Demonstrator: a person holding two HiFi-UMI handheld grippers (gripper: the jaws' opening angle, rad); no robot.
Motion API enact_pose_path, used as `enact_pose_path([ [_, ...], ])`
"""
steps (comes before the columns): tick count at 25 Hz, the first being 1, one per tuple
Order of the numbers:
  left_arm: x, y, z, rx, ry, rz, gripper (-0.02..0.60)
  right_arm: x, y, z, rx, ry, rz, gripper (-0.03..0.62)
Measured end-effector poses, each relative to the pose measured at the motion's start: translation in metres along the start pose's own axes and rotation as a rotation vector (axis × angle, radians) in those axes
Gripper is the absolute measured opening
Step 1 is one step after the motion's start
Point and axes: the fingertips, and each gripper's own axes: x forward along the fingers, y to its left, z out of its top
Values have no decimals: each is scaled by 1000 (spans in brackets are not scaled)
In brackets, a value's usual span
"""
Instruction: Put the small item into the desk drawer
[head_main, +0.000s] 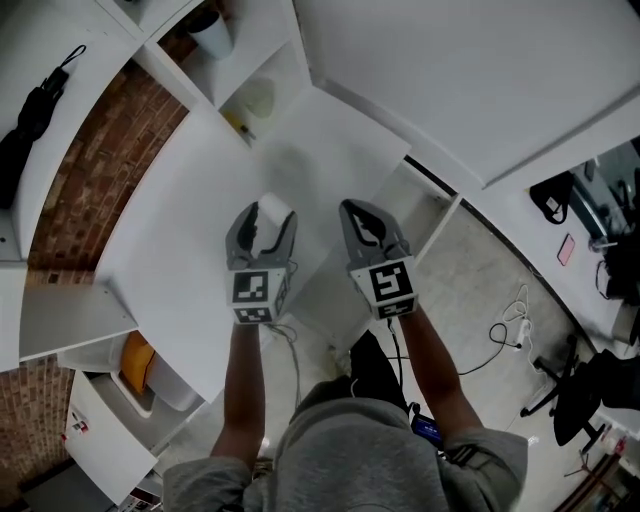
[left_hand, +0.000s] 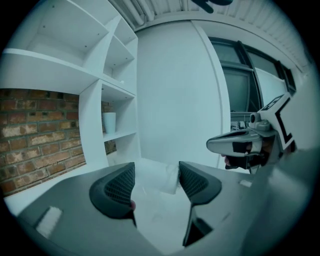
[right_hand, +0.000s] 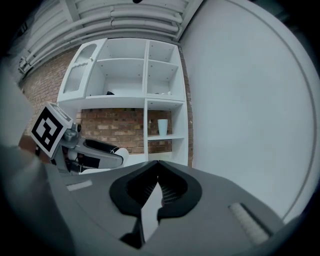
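Observation:
My left gripper (head_main: 265, 228) is shut on a small white item (head_main: 272, 211) and holds it over the white desk (head_main: 180, 230). In the left gripper view the pale item (left_hand: 156, 176) fills the gap between the two dark pads (left_hand: 118, 186). My right gripper (head_main: 362, 222) hovers beside it to the right, over the open white drawer (head_main: 432, 222) at the desk's right side. Its jaws meet at the tips with nothing between them (right_hand: 157, 176). Each gripper shows in the other's view: the right gripper (left_hand: 244, 144), and the left gripper (right_hand: 92, 151) with the white item at its tip.
A white shelf unit stands at the desk's far end and holds a white cup (head_main: 212, 35) (right_hand: 162, 126). A brick wall (head_main: 95, 170) runs along the left, where a black umbrella (head_main: 35, 110) lies. Cables (head_main: 510, 322) and a chair base (head_main: 555, 385) are on the floor at the right.

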Motion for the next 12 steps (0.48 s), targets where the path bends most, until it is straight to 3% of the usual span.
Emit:
enact_pose_path([
  [12, -6, -82, -1, 11, -22, -153, 288, -65, -24, -26, 22, 42, -140, 3],
])
